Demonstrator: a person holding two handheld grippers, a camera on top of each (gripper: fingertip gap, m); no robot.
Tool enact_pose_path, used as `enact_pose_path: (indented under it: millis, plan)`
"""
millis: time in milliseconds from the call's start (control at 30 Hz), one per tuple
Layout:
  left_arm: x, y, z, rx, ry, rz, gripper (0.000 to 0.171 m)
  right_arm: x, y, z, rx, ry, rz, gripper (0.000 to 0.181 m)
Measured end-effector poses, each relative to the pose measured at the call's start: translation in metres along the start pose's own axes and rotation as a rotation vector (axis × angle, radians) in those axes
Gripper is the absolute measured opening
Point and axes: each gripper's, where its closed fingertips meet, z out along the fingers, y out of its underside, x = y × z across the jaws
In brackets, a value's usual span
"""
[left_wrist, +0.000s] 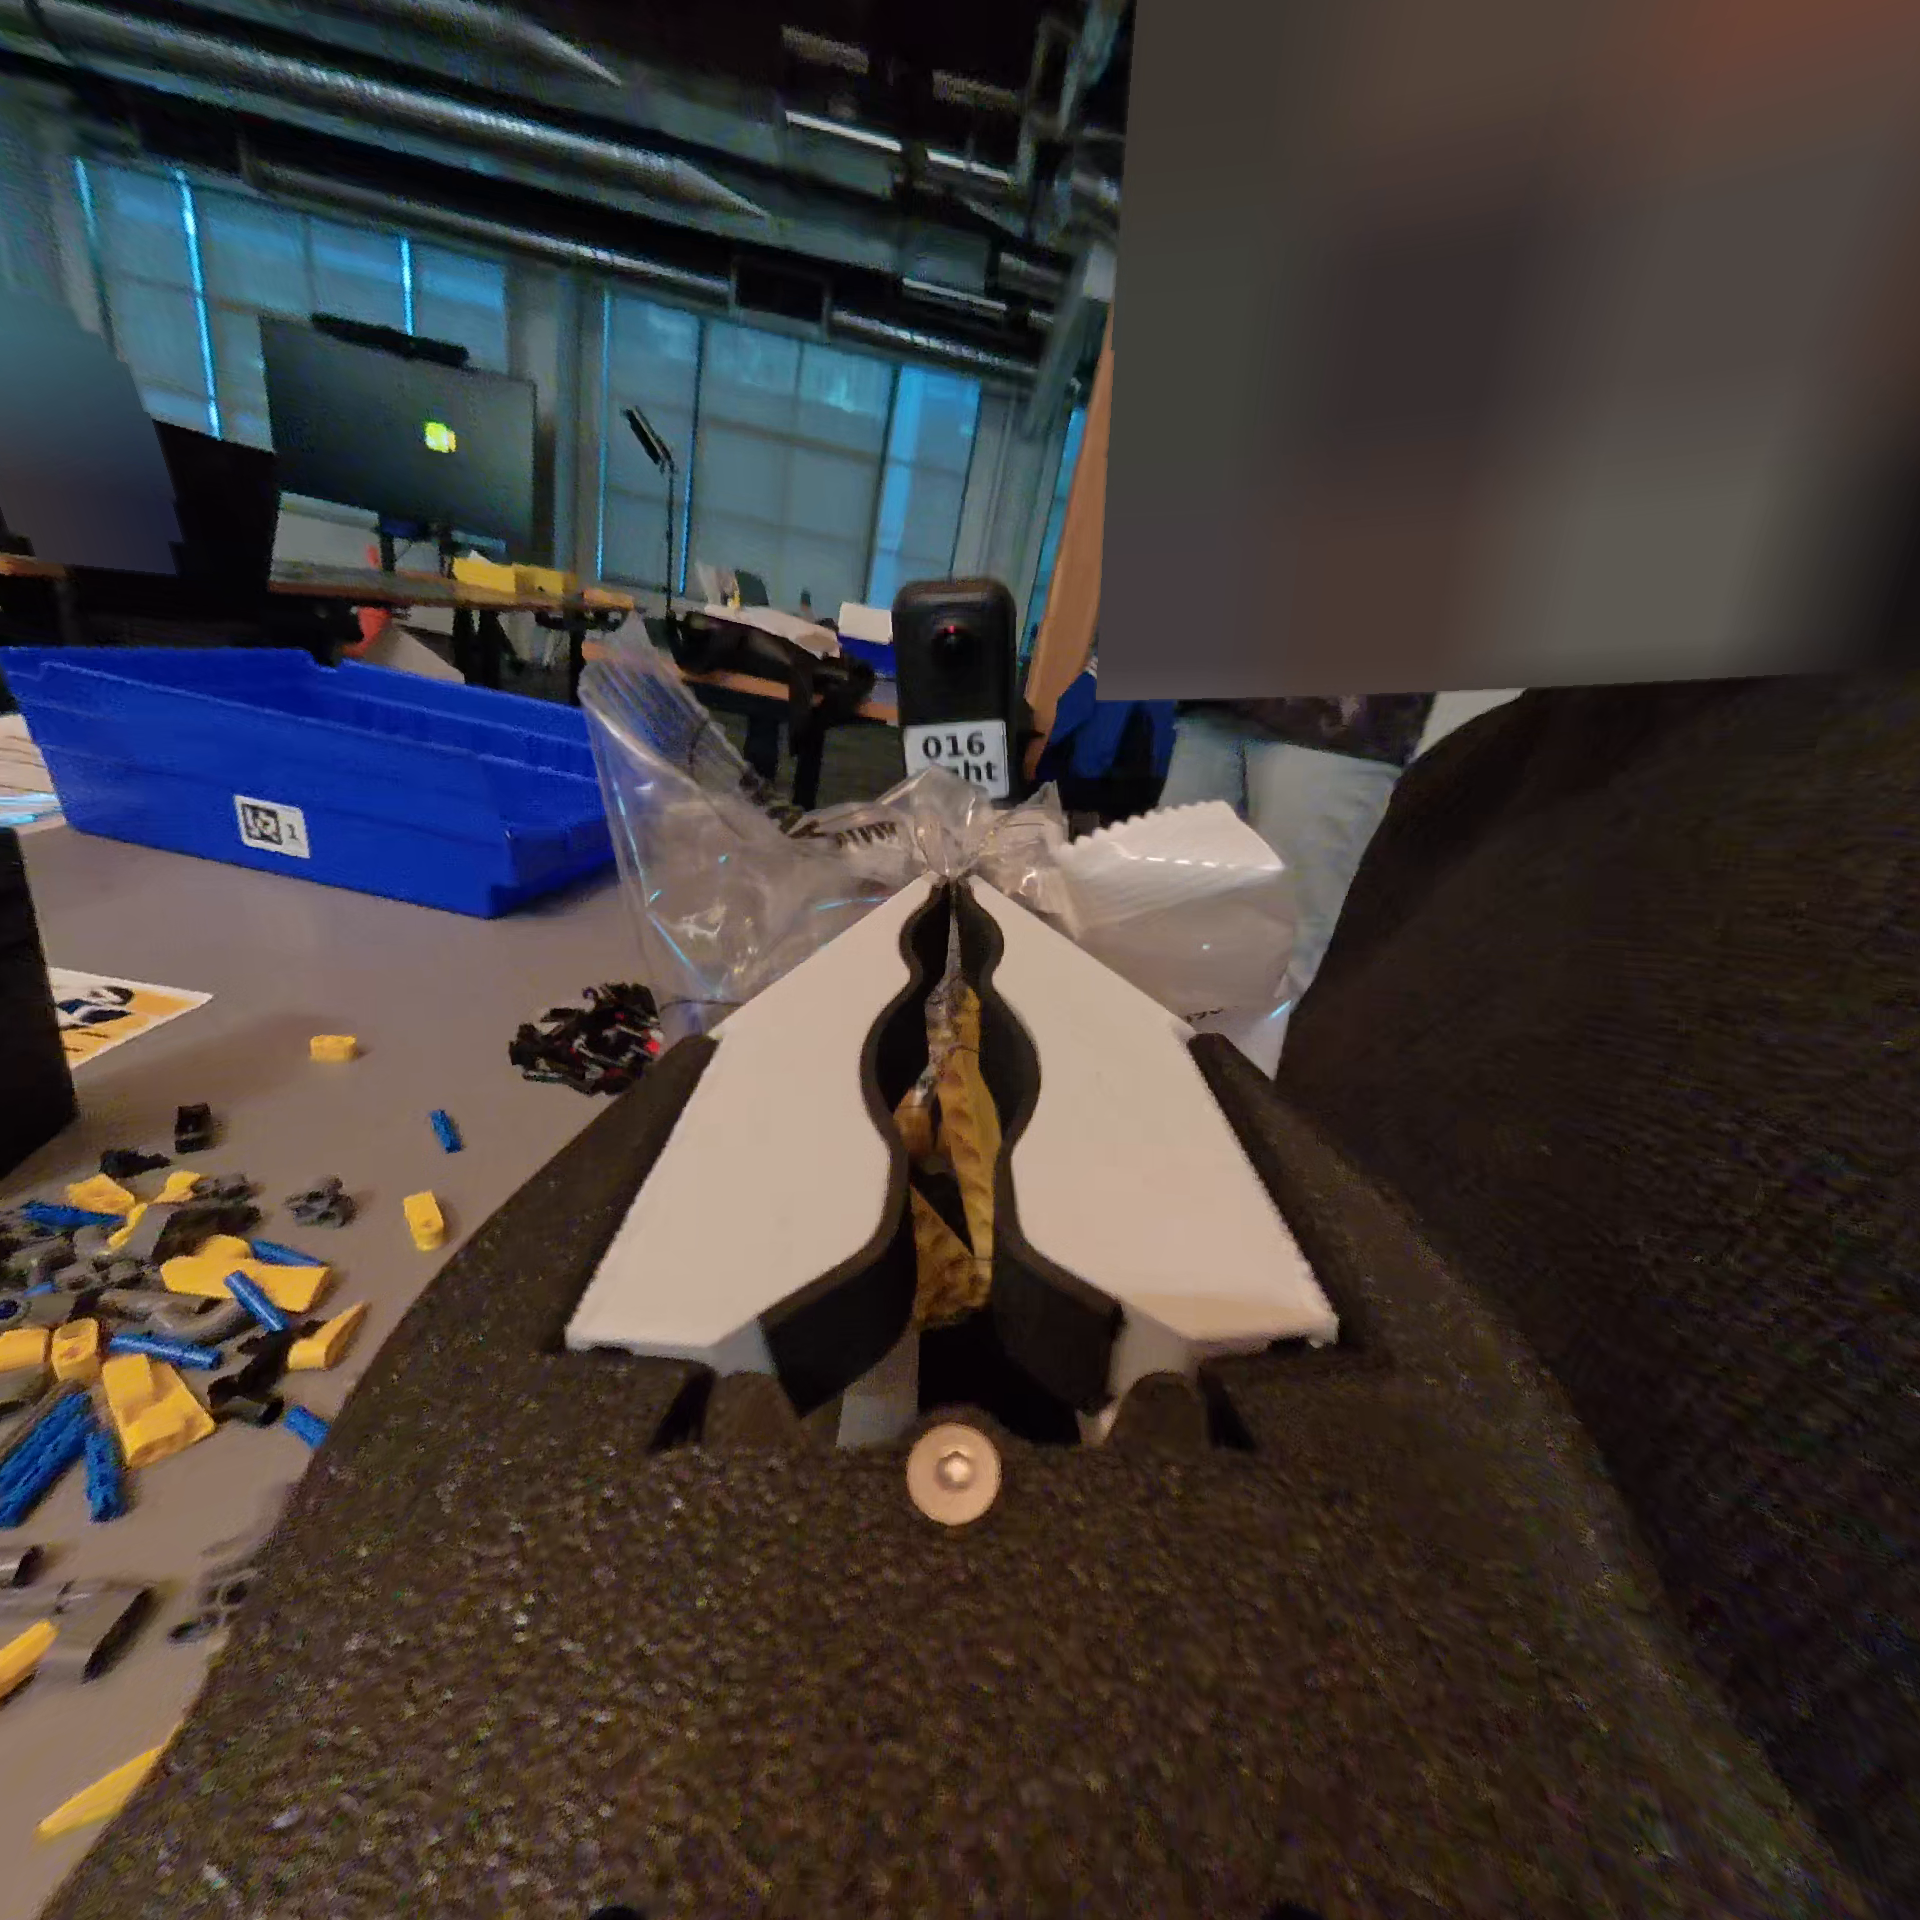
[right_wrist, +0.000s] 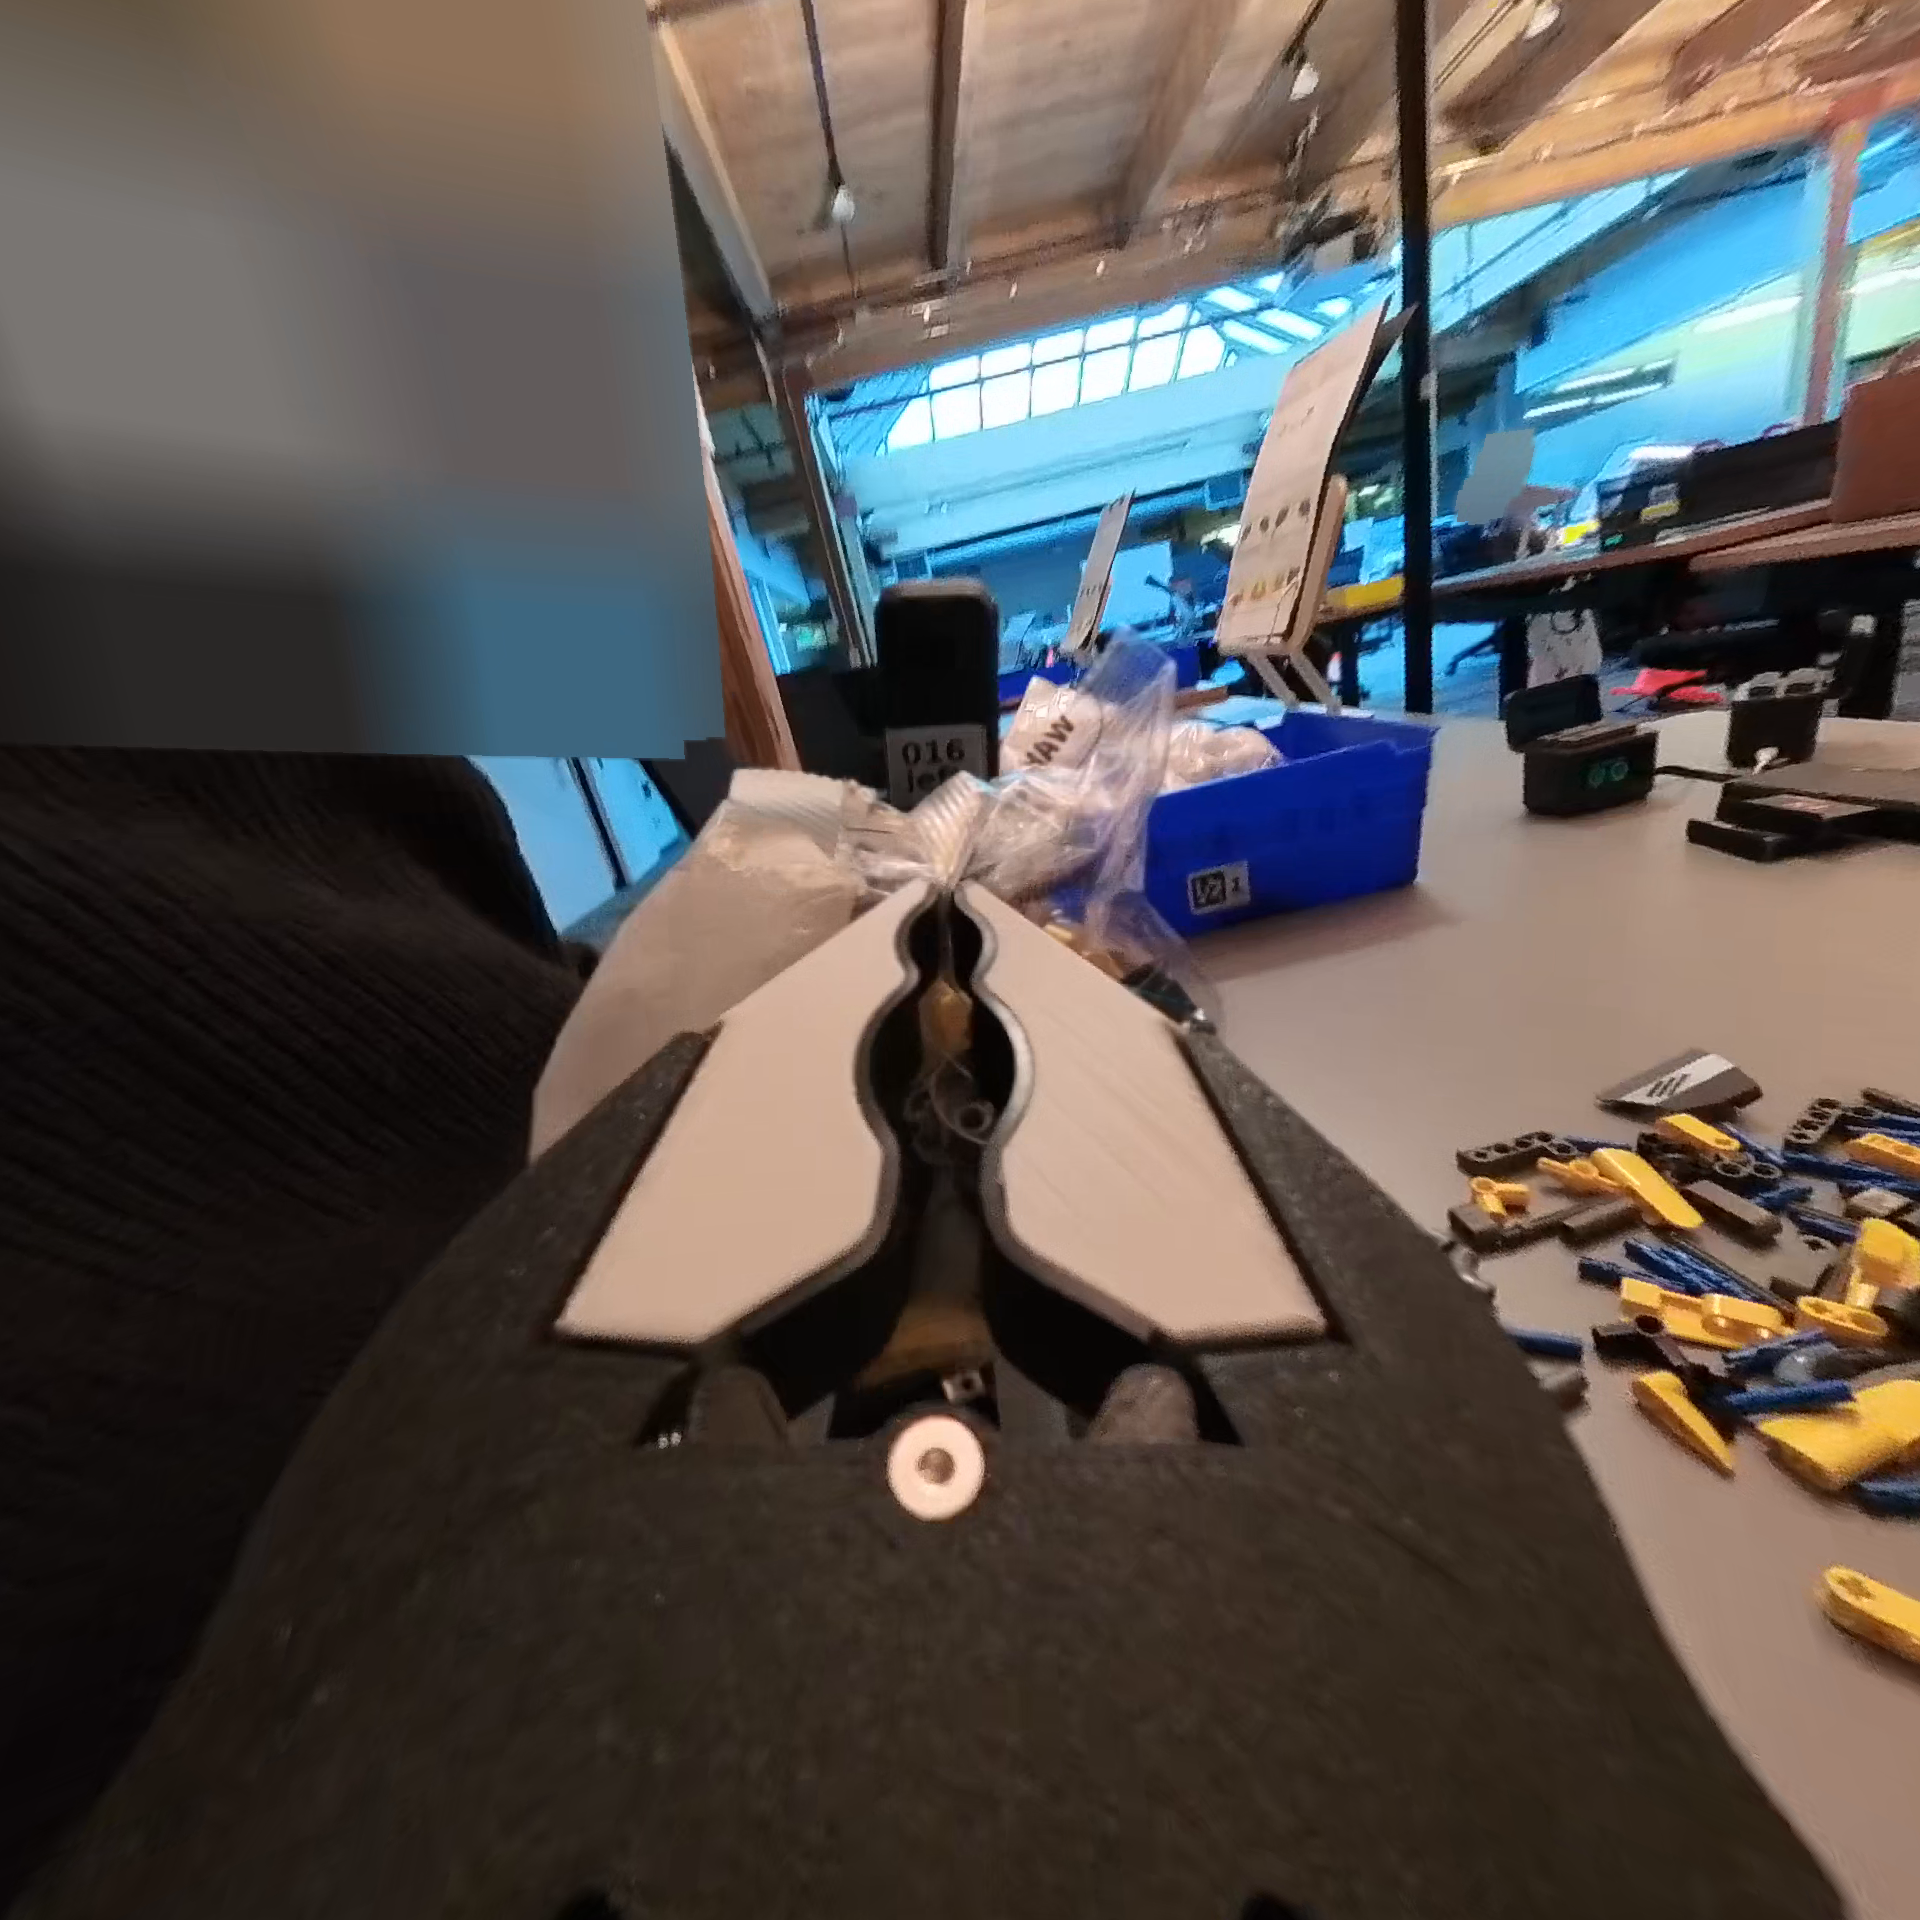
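Note:
My left gripper (left_wrist: 948, 885) is shut on the crumpled top of a clear plastic bag (left_wrist: 717, 862), held above the grey table (left_wrist: 312, 966). Yellow pieces inside the bag show through the gap between its fingers. My right gripper (right_wrist: 940, 888) is shut on the same bag (right_wrist: 1049, 842) from the opposite side, tip to tip with the left one. Each view shows the other gripper just beyond the bag: the right one's white fingers (left_wrist: 1164, 894) and the left one's white fingers (right_wrist: 779, 831). Yellow and dark bits show between the right fingers too.
Several loose yellow, blue and black building pieces lie on the table (left_wrist: 156, 1309) (right_wrist: 1714, 1247), with a small black pile (left_wrist: 592, 1039) near the bag. A blue bin (left_wrist: 312, 758) (right_wrist: 1288, 831) stands behind. Black devices (right_wrist: 1579, 769) sit at the far right. A person's dark sleeve (left_wrist: 1610, 1143) is close. Only a small space, under 4 cm, lies between the two pairs of fingers.

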Motion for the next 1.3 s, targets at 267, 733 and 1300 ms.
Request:
enact_pose_path:
  millis: [267, 733, 1300]
  plan:
    - [-0.017, -0.011, -0.006, 0.089, -0.124, 0.019, 0.0, 0.029, -0.015, -0.003, 0.215, 0.109, 0.162, 0.0]
    - [-0.038, 0.018, -0.004, 0.019, -0.295, 0.049, 0.0, 0.089, 0.008, -0.013, 0.203, 0.428, 0.233, 0.0]
    - [-0.047, 0.021, -0.015, 0.011, -0.324, -0.009, 0.0, 0.093, 0.034, -0.004, 0.118, 0.314, 0.38, 0.0]
